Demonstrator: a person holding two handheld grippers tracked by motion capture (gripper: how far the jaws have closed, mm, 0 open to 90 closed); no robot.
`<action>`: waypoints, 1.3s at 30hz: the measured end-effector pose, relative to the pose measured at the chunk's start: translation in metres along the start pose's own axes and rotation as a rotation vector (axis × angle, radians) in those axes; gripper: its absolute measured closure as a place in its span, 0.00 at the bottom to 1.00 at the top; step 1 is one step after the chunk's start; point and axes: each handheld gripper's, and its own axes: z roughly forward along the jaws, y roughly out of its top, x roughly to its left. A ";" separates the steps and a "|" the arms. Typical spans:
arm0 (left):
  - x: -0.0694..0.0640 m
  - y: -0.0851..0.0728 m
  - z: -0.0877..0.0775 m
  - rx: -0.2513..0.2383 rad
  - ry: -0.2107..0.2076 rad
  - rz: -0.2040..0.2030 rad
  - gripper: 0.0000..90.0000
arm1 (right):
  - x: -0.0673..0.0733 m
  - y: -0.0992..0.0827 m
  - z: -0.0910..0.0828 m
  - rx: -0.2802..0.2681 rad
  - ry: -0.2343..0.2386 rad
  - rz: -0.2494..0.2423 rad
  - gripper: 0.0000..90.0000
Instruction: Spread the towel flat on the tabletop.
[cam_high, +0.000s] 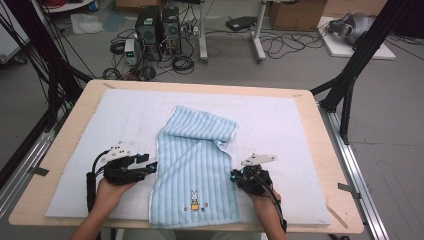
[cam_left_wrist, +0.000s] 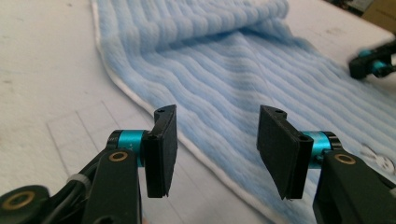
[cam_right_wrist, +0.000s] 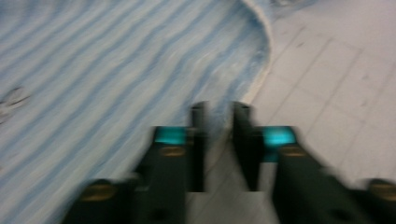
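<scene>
L gripper (cam_left_wrist: 212, 154): jaws stand apart, nothing pinched btwn them; the pads hover over the white hemmed left edge of the blue towel (cam_left_wrist: 243, 70), not pressing on it. In the high view the L gripper (cam_high: 150, 167) sits just at the towel's left edge, hand (cam_high: 111, 192) coming in from the bottom.

R gripper (cam_right_wrist: 218, 140): jaws nearly together, only a narrow gap showing (view is blurred), tips right at the towel's right edge (cam_right_wrist: 259, 74); can't tell if any cloth is pinched. In the high view the R gripper (cam_high: 234, 176) touches or sits just beside the towel's right edge, about level w/ the L one.

Towel (cam_high: 195, 165): light blue, ribbed stripes, lies lengthwise mid-table on the white foam mat (cam_high: 280, 125). Far end is folded back over itself (rolled fold, skewed toward the right). Near end lies flat, reaching the mat's front edge, w/ a small bunny embroidery (cam_high: 194, 201) near the bottom.

Around: mat covers most of the wooden table (cam_high: 320, 150); nothing else on it, so no obstruction btwn the grippers and the towel edges. Cables (cam_high: 90, 182) trail from each gripper along the forearms. Grey plate (cam_high: 258, 159) on top of the R gripper. Beyond the table on the floor: two black PC towers (cam_high: 159, 27), cable tangle, cardboard box (cam_high: 297, 14), black frame struts (cam_high: 360, 55) either side.
</scene>
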 end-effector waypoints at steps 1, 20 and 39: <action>0.003 0.002 0.001 -0.005 0.002 -0.007 0.54 | 0.001 -0.001 -0.002 0.012 -0.004 -0.026 0.98; 0.029 0.026 0.030 -0.044 0.040 0.009 0.54 | -0.017 -0.017 -0.039 -0.039 0.161 0.000 0.68; 0.035 0.027 0.031 -0.036 0.018 -0.029 0.46 | -0.111 0.087 0.058 -0.083 -0.125 0.148 0.33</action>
